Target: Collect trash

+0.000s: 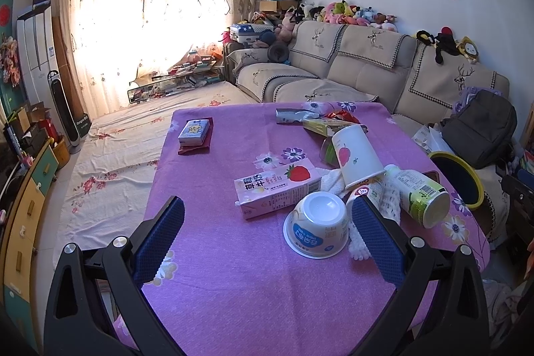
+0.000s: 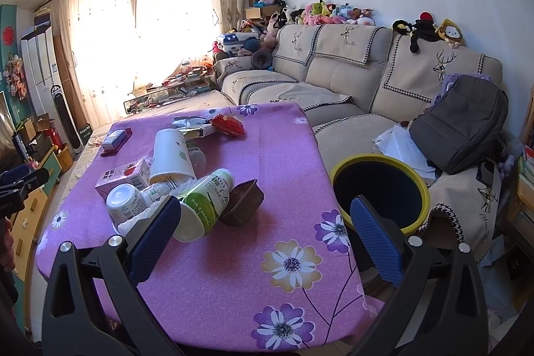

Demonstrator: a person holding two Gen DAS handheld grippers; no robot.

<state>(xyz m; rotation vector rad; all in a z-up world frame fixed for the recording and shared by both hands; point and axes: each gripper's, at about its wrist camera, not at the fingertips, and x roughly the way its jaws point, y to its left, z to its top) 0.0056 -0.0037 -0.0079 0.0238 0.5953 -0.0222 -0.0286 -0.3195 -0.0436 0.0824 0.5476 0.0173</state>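
Observation:
Trash lies on a purple flowered tablecloth: a pink strawberry milk carton, an upturned white yogurt cup, a white paper cup, a green-and-white bottle, white foam netting and wrappers at the back. My left gripper is open and empty, just short of the yogurt cup. My right gripper is open and empty, near the green bottle and a brown plastic tray. A yellow-rimmed bin stands right of the table.
A small blue box on a red cloth sits at the table's far left. A beige sofa with a grey backpack and papers runs behind and right of the table. A cabinet and a fan stand at the left wall.

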